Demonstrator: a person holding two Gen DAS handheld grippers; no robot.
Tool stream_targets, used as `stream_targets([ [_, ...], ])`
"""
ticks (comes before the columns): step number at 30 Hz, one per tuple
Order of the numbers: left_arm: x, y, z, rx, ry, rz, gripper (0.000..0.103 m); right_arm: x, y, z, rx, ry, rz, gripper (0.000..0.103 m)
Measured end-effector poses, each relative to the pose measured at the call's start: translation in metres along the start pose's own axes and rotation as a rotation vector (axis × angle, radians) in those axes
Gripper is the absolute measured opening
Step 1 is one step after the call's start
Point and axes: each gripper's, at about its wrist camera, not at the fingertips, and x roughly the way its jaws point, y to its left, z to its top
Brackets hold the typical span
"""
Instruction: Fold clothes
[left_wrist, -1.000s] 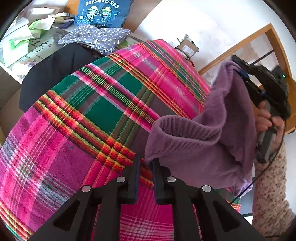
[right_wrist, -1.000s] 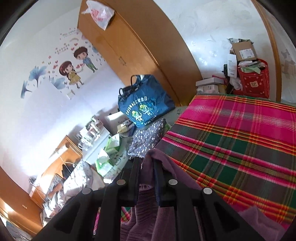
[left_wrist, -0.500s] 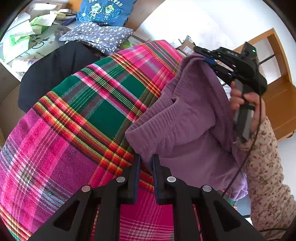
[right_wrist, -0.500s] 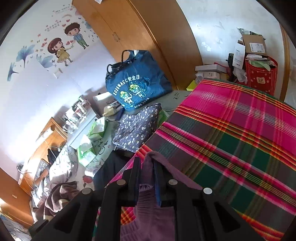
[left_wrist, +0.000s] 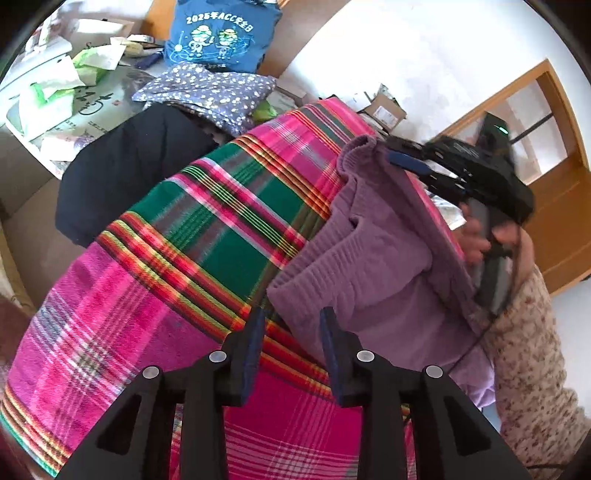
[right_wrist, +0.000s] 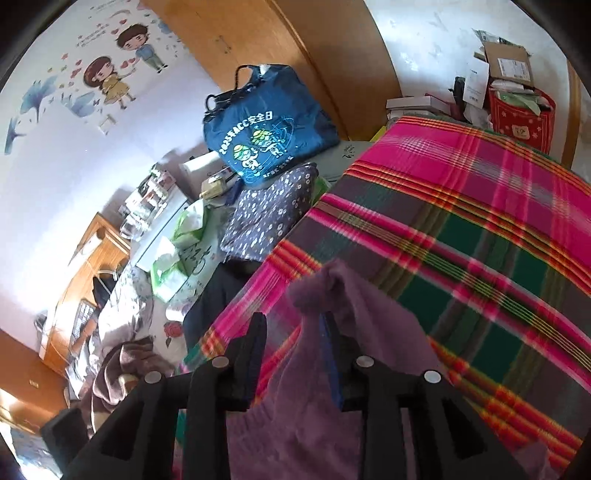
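Observation:
A purple knitted garment (left_wrist: 369, 266) lies folded over itself on the pink and green plaid blanket (left_wrist: 184, 240). My left gripper (left_wrist: 291, 332) is low over the blanket, its jaws opening. The garment's near corner sits just ahead of the fingertips, and neither pad presses on it. In the left wrist view my right gripper (left_wrist: 402, 160) is at the garment's raised far edge. In its own view the right gripper (right_wrist: 293, 332) has its jaws opening. The purple garment (right_wrist: 351, 302) hangs between them against the right finger, clear of the left.
A person's hand and floral sleeve (left_wrist: 528, 350) hold the right gripper. A dark garment (left_wrist: 122, 173), spotted cloth (left_wrist: 207, 92) and blue tote bag (left_wrist: 221, 37) lie past the bed's far edge. Boxes and a red bag (right_wrist: 521, 118) stand by the wall.
Both grippers' jaws have spread apart from shut. The right gripper has come down towards the bed, laying the garment's upper part lower over the rest. The left gripper stayed in place.

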Motion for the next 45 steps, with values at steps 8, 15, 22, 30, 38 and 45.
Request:
stream_targets([
  [8,0.008,-0.02,0.0,0.074,0.021,0.037,0.044,-0.077,0.007,-0.073,-0.07,-0.069,-0.009,0.032],
  [15,0.009,-0.024,0.016,0.11,-0.039,0.131,0.044,-0.109,0.004,-0.151,-0.098,-0.041,-0.139,0.032],
  [22,0.006,-0.046,0.01,0.17,-0.029,0.085,0.044,-0.141,-0.006,-0.217,-0.047,-0.081,-0.246,0.032],
  [30,0.037,-0.112,-0.026,0.359,0.092,-0.028,0.044,-0.202,-0.04,-0.283,0.215,-0.23,-0.361,0.033],
  [38,0.072,-0.189,-0.071,0.54,0.215,-0.16,0.044,-0.258,-0.061,-0.349,0.423,-0.385,-0.461,0.033],
  [45,0.088,-0.243,-0.097,0.673,0.248,-0.201,0.044,-0.289,-0.084,-0.376,0.524,-0.482,-0.56,0.035],
])
